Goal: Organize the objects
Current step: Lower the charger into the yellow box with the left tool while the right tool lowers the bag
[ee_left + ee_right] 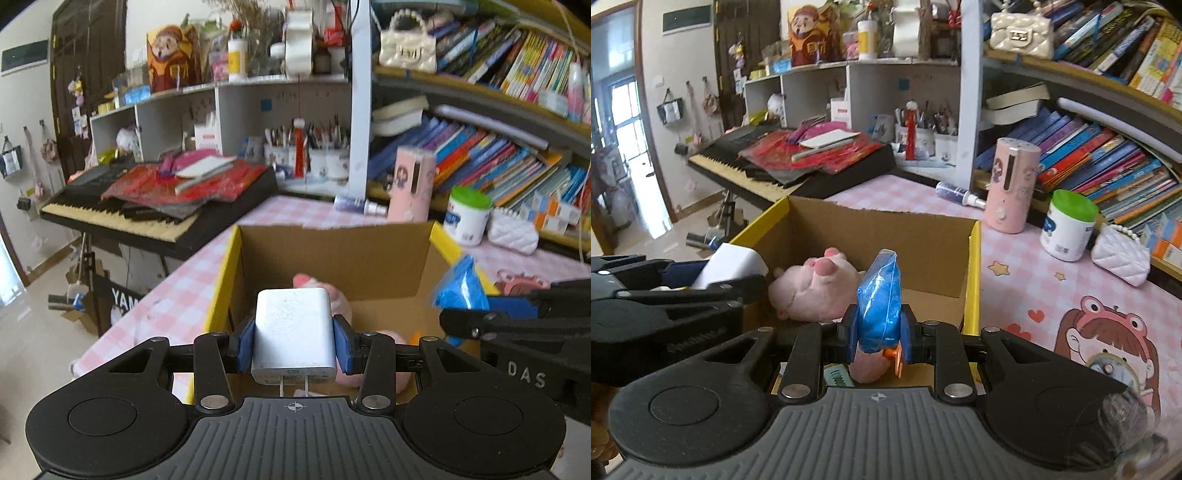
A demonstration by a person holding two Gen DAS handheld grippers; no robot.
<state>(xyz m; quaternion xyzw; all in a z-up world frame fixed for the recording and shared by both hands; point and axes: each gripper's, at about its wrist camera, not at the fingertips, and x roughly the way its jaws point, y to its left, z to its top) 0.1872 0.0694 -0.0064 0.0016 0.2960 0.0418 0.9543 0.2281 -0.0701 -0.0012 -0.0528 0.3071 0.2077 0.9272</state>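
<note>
Both grippers loaded, poised over the cardboard box (882, 225)

The left gripper (294, 341) clamps a white USB charger (294, 328), the right gripper (878, 334) a blue packet (881, 302); both hang above the plush pig (816, 291), seemingly ready to drop.

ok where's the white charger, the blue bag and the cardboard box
white charger (295, 325), left wrist view, on its flat front face
blue bag (881, 299), right wrist view, on its bulging middle
cardboard box (882, 225), right wrist view, on its far inner wall
</note>
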